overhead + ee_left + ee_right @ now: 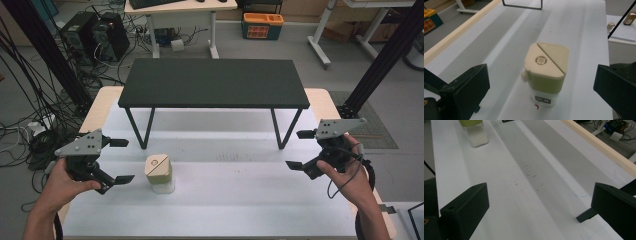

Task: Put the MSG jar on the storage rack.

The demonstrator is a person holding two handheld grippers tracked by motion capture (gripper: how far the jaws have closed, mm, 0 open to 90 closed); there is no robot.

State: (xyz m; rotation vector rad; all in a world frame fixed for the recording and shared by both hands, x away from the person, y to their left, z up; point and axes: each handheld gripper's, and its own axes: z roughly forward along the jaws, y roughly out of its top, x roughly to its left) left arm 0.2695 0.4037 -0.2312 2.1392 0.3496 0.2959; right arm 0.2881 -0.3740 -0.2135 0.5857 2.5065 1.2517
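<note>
- Two grippers are up over the counter (pixel 210 210), one in each of the person's hands, and both have their jaws spread wide with nothing between them.
- Left gripper (pixel 121 161) hovers just beside the shaker jar (pixel 159 174), jaws facing it; in the left gripper view the jar (pixel 546 75) stands squarely in the gap ahead, apart from both pads, so I'd judge this is the line-up for a grasp around its body.
- Right gripper (pixel 297 150) hangs well apart from the jar, over bare white covering, probably just waiting its turn.
- That jar stands upright on the near left part of the counter, with a cream flip-top lid, a green collar, and a clear base holding something white, salt or sugar by the look of it.
- Farther back, a black shelf (pixel 214 82) on thin legs spans the counter, its top bare; it may be where the jar is meant to go.
</note>
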